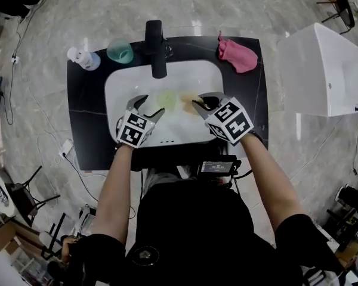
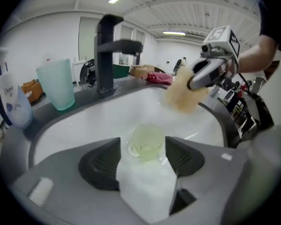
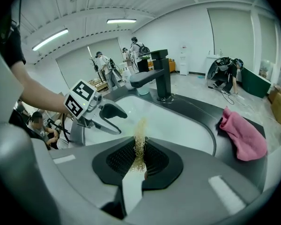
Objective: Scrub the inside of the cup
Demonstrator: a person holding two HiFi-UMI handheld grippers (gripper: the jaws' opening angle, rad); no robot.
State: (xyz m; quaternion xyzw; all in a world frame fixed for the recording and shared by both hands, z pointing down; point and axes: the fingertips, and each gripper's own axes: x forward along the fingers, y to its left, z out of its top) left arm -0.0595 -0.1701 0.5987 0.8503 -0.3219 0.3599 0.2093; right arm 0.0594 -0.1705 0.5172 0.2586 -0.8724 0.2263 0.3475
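Beyond the open left hand-held gripper (image 1: 149,107), untouched cup (image 1: 165,98) in sink (image 1: 124,83)

Tan scrubber (image 2: 182,95) a blur, white bottle (image 2: 11,104) half beyond the left edge

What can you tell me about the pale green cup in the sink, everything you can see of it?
The cup is small, pale yellow-green and see-through, plastic by its look. It seems to stand upright, mouth up, on the floor of the white sink, right beside the drain. No handle shows. Nothing grips it: the left gripper hangs above with its jaws apart, and the cup shows through the gap.
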